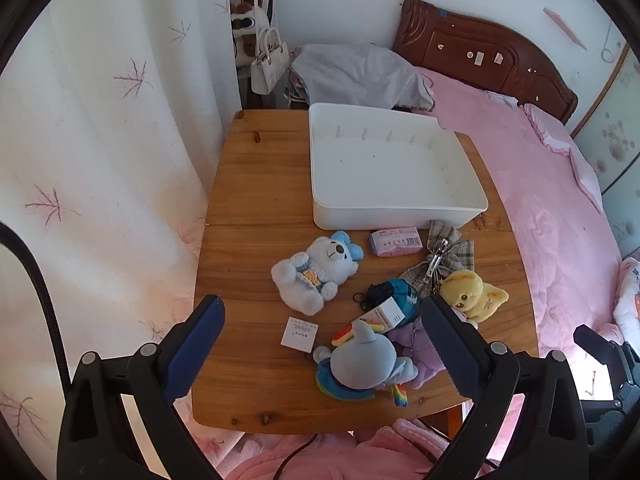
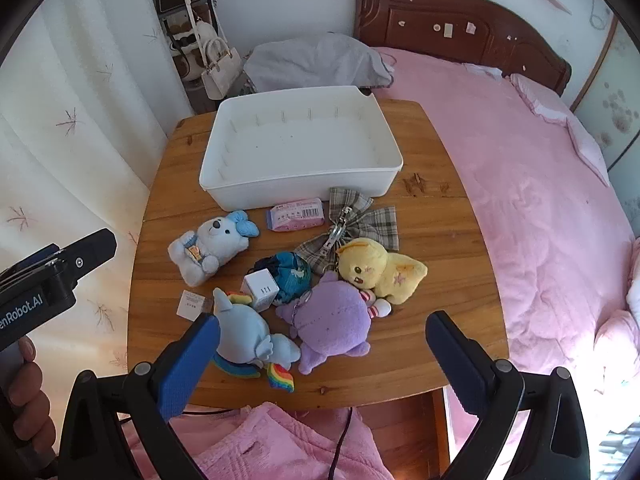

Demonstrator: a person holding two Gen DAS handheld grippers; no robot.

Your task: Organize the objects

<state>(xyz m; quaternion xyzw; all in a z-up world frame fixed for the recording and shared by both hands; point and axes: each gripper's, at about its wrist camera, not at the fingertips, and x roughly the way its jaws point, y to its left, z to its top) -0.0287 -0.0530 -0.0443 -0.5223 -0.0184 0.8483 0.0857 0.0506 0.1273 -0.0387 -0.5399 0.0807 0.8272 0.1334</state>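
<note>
While toys litter the table point(image 1: 256, 200), left claw point(image 1: 322, 304) and right claw point(image 2: 322, 326) gape wide, empty.

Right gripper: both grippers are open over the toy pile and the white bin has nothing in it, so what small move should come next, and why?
Probably lower the right gripper onto the purple plush. Its jaws stand wide open with nothing between them, and that toy lies nearest below, on top of the pile. The white bin behind is bare, so nothing is sorted yet.
</note>
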